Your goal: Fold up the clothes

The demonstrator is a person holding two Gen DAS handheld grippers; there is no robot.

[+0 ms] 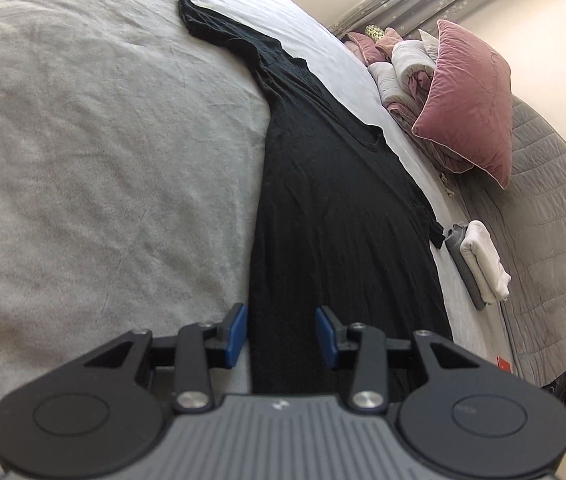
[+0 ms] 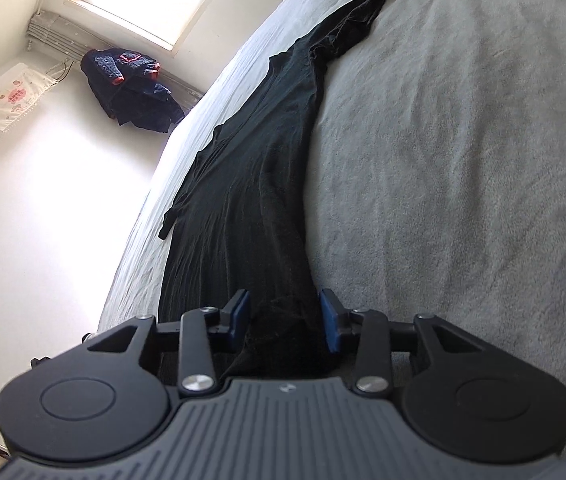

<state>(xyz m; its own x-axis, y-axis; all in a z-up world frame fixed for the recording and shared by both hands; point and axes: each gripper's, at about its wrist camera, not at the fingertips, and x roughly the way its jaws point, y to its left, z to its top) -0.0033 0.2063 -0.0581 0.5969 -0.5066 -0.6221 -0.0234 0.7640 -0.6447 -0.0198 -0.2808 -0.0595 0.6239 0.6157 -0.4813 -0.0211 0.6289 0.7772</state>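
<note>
stage: early | black garment (image 1: 323, 200) laid flat on bed (image 1: 83, 160), unfolded, stretching toward 12 o'clock | folded stack (image 1: 479, 268) set aside at 3 o'clock | left gripper (image 1: 281, 332) jaws spread, hem between, no pinch seen | right gripper (image 2: 285, 320) jaws spread around bunched hem, grip cannot be told | all folds left

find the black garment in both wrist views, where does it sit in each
Left wrist view: the black garment runs from between the left gripper fingers up to the top centre-left, along the right side of the grey bedspread.
Right wrist view: it runs from the right gripper up to the top right, near the bed's left edge.
Shared landmark: the grey bedspread under the garment.
</note>
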